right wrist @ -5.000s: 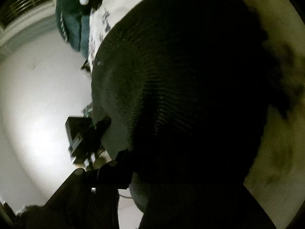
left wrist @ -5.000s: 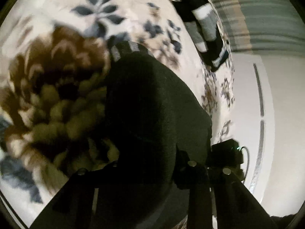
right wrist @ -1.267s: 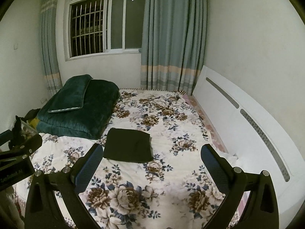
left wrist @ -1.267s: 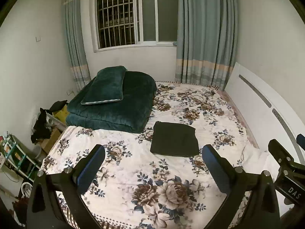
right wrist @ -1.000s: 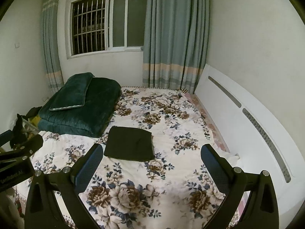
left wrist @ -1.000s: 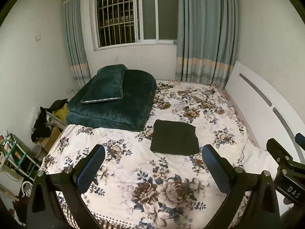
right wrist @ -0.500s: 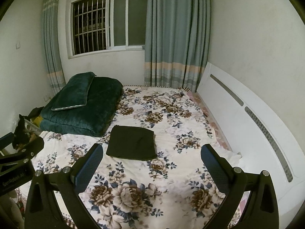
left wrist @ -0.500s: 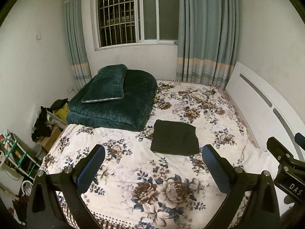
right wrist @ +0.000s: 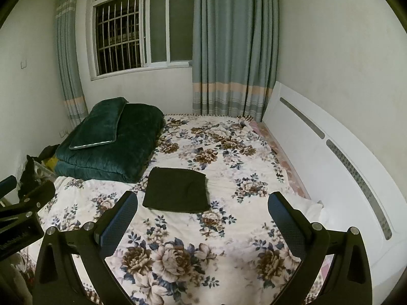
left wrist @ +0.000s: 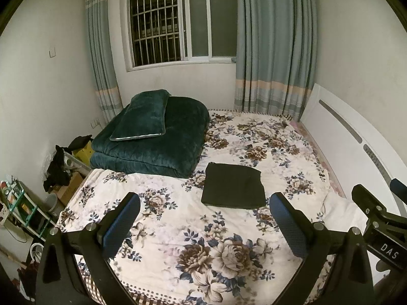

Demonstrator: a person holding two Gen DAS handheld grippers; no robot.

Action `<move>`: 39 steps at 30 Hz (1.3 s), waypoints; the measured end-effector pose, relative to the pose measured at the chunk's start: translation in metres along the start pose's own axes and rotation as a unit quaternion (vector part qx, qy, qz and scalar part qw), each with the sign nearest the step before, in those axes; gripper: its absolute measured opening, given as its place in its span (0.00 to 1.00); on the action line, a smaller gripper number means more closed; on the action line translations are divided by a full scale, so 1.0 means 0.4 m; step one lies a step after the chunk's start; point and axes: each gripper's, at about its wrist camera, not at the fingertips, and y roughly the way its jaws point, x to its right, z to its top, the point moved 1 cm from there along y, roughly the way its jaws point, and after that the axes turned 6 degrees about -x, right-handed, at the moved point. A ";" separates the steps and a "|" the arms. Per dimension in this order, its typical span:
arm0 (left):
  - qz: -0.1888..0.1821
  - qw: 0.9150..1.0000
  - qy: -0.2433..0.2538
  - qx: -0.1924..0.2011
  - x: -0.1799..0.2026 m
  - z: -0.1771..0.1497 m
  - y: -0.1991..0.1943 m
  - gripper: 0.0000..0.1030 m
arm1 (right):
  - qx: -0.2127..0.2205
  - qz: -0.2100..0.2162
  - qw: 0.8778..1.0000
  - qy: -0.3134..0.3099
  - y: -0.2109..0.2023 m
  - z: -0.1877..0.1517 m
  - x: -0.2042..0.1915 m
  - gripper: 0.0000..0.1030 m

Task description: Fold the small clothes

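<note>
A dark folded garment (left wrist: 232, 186) (right wrist: 176, 190) lies flat as a neat rectangle in the middle of the flowered bed (left wrist: 229, 251) (right wrist: 229, 157). My left gripper (left wrist: 203, 218) is held well back from it, above the near end of the bed, open and holding nothing. The right gripper (right wrist: 202, 216) hangs beside it, also open and empty, with its blue pads wide apart. Each gripper's body shows at the edge of the other's view.
A folded dark green quilt (left wrist: 155, 147) with a matching pillow (left wrist: 142, 115) on top fills the far left of the bed. A white headboard (right wrist: 330, 157) runs along the right. Clutter and a shelf (left wrist: 20, 211) stand on the floor at left. Curtains (left wrist: 274, 43) frame a barred window.
Five seconds ago both grippers were low over the dark garment on the bed. They have since pulled back and up, open. Over the last second the views have hardly shifted.
</note>
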 end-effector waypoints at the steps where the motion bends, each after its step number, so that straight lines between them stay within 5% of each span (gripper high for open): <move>1: 0.000 1.000 0.001 0.000 0.001 -0.001 0.000 1.00 | -0.001 0.000 1.000 0.000 -0.001 0.001 -0.003 1.00; 39: 0.001 1.000 0.002 0.005 -0.001 -0.004 -0.012 1.00 | -0.005 0.000 1.000 0.008 -0.034 -0.055 -0.039 1.00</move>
